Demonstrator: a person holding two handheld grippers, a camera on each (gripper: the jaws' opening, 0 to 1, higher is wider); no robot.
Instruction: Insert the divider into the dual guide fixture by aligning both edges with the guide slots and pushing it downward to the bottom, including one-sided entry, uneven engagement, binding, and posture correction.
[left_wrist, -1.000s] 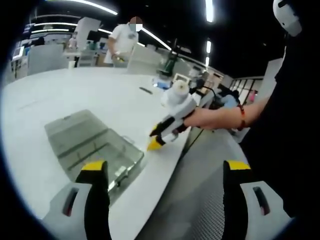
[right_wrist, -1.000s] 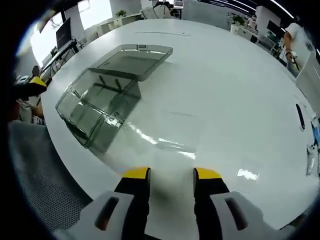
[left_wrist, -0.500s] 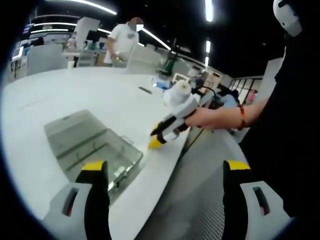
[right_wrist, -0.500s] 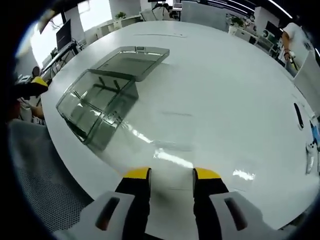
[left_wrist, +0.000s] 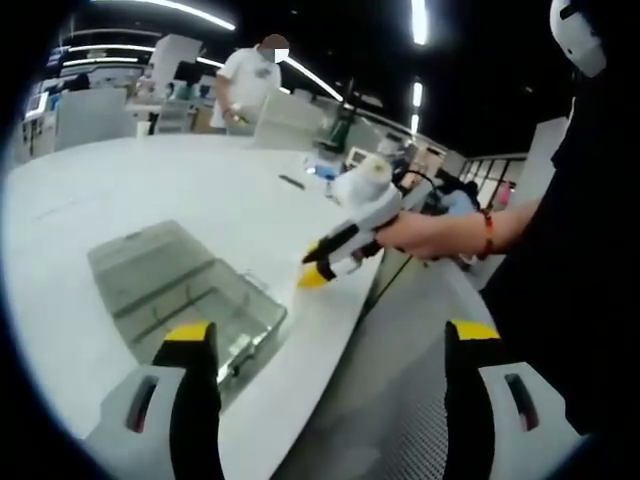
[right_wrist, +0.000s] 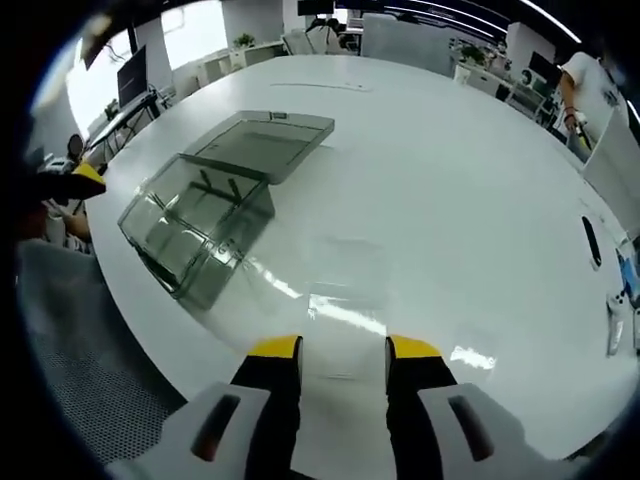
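Observation:
The dual guide fixture (right_wrist: 195, 225) is a clear plastic box with ribs inside, near the white table's edge; its lid (right_wrist: 265, 140) lies open flat behind it. A faint clear sheet (right_wrist: 345, 268), seemingly the divider, lies flat on the table just ahead of my right gripper (right_wrist: 342, 350), which is open and empty above the table. In the left gripper view the fixture (left_wrist: 180, 290) sits ahead to the left. My left gripper (left_wrist: 330, 335) is wide open over the table edge, holding nothing. A hand holds the right gripper (left_wrist: 318, 272) just right of the box.
The white table (right_wrist: 450, 150) stretches far beyond the box. A dark slim object (right_wrist: 590, 240) and small items (right_wrist: 615, 320) lie at its right. A mesh chair seat (left_wrist: 400, 420) sits below the table edge. A person in white (left_wrist: 245, 85) stands at the far side.
The right gripper has risen and drawn back a little from the table, so its view shows the box slightly farther off. The left gripper has held still.

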